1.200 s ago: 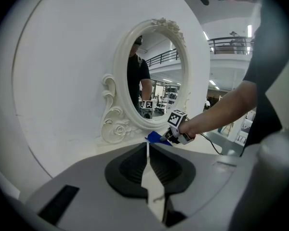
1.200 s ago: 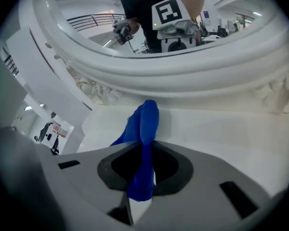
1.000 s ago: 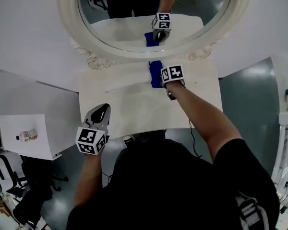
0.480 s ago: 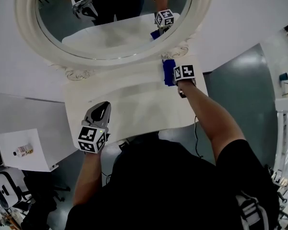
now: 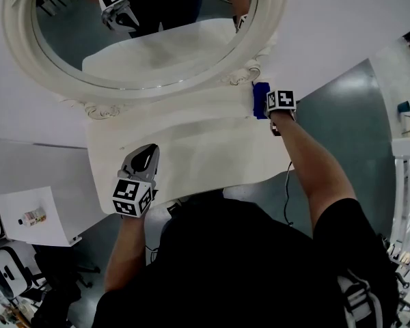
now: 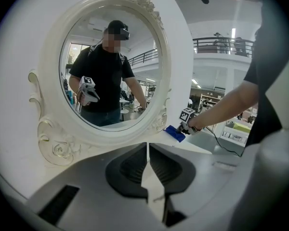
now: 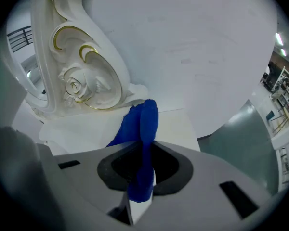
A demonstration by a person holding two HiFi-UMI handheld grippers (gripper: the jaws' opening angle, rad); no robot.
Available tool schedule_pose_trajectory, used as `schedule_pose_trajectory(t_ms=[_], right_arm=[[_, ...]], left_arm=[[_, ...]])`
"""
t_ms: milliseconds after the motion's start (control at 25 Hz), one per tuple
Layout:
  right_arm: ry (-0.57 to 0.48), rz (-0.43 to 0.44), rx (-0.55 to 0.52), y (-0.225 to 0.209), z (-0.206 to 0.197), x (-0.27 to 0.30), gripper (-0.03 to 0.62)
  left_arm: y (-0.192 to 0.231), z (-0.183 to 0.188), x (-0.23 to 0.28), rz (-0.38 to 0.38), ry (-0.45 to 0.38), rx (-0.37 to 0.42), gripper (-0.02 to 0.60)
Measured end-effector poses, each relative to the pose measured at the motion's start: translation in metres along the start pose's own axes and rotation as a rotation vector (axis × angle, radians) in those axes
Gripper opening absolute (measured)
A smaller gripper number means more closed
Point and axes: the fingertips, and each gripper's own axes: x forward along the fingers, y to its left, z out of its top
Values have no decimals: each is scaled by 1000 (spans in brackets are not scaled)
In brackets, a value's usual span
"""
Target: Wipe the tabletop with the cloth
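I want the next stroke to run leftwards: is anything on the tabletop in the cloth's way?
Nothing visible lies on the tabletop left of the cloth; only the left gripper hangs by its near-left edge.

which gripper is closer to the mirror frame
Right. The right gripper, clamping the blue cloth, sits beside the mirror frame at its carved foot; the left gripper hovers at the table near edge.

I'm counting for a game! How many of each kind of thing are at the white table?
Blue cloth: 1
Tongs: 2, the left tongs and the right tongs
Oval mirror: 1
Total: 4
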Motion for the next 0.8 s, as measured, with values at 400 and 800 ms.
schedule_pose_trajectory(t_ms=[400,800], right_arm=[[-62,52,10,20,8,-18,46],[-211,173,-81,102,-3,-81,46]], left_arm=[[-3,6,1,-2,-10,10,25],[0,11,-19,-14,-23,32,25]])
